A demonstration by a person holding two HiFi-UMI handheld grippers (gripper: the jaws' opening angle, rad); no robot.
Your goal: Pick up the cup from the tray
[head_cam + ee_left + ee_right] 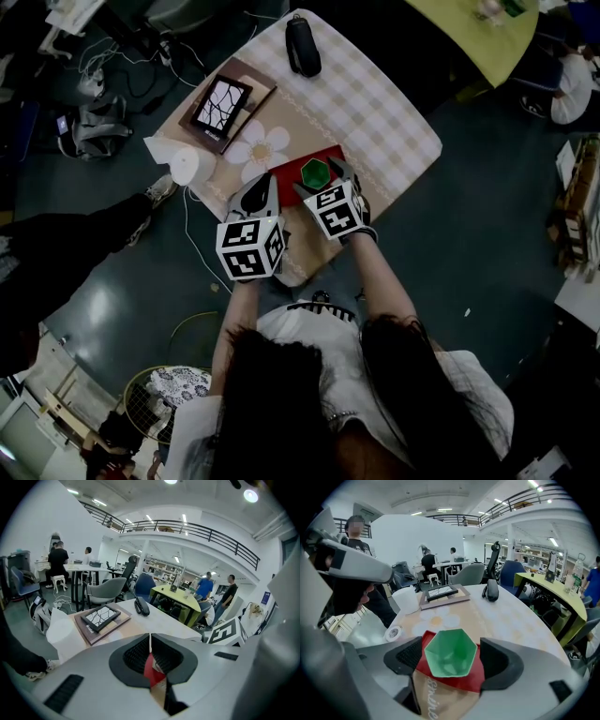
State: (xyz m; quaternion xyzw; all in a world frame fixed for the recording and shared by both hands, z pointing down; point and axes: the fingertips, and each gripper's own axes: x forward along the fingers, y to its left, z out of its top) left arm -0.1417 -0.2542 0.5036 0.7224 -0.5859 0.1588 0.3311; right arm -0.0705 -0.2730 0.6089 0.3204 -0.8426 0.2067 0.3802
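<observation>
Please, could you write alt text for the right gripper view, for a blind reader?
A green hexagonal cup stands on a red tray between the open jaws of the right tool, one jaw on each side of it. Behind it, the pale table holds a framed picture and a dark object.

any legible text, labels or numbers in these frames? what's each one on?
"S...ine": white cursive on the tablecloth, right gripper view; middle letters unclear, and the word's end runs out of frame.
Small print on the picture frame's edge: too small to read.
Marker cubes: black-and-white square codes only, no words or numbers.
Nothing else legible.
</observation>
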